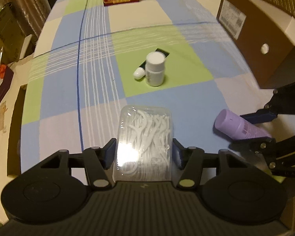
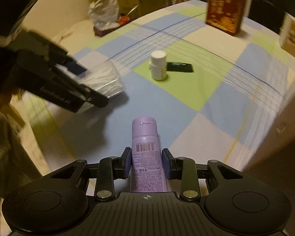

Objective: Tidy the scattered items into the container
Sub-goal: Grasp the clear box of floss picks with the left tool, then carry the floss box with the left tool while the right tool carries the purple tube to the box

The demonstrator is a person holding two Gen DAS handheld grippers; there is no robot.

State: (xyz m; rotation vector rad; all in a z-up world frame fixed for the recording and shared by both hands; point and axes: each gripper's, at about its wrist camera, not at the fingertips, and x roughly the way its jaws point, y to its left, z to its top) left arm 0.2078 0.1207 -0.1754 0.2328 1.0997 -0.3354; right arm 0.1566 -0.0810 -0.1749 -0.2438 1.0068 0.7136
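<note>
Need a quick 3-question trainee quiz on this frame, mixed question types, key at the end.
1. True or false: the left gripper is shut on the clear floss pick box.
2. What does the right gripper hold? A) white bottle B) purple tube C) dark packet
3. Fill in: the white bottle stands upright on a ___ square of the checked cloth, partly on a dark packet.

Key
1. True; its fingers press both sides.
2. B, the purple tube, cap pointing forward.
3. green
</note>
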